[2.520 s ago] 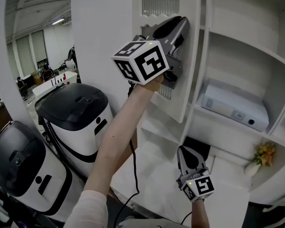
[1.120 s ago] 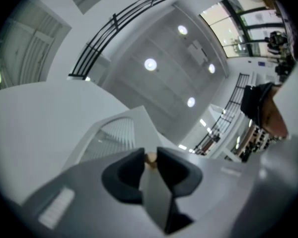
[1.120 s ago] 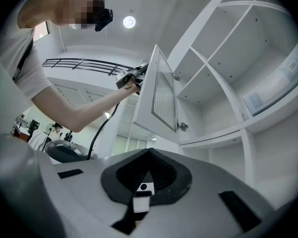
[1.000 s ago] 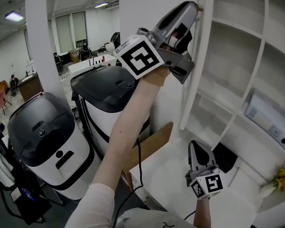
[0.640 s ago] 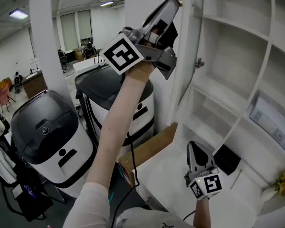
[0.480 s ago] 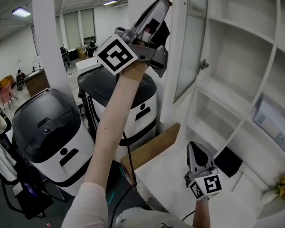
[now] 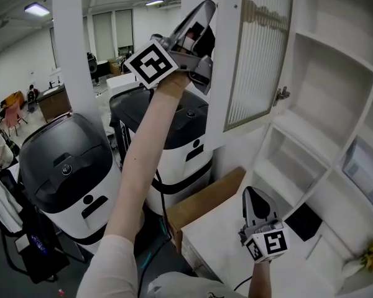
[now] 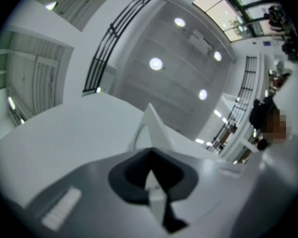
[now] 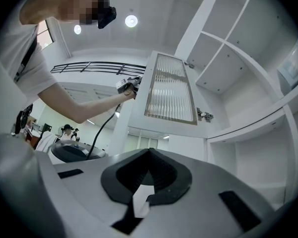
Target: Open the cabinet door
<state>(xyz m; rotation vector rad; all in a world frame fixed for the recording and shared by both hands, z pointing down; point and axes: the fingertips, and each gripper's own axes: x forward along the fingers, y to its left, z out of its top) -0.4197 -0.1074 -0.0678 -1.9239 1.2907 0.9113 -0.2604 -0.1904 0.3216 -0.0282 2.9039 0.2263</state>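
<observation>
While left gripper (image 7: 205, 6) points up, arm (image 7: 143, 160) raised | right gripper (image 7: 252, 194) low

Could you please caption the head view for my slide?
Left gripper, jaws just closed and empty, raised beside the open ribbed-glass cabinet door; right gripper low.

A white pillar (image 7: 71, 54) rises at upper left, a ceiling strip light (image 7: 36, 9) beside it. Tall windows (image 7: 104, 39) line the far wall. White open shelves (image 7: 336, 85) fill the right.

An open-plan lab-like office: white shelving unit (image 7: 326, 126), big black-and-white machines (image 7: 68, 166), desks (image 7: 53, 99), ceiling strip lights (image 7: 36, 9).
</observation>
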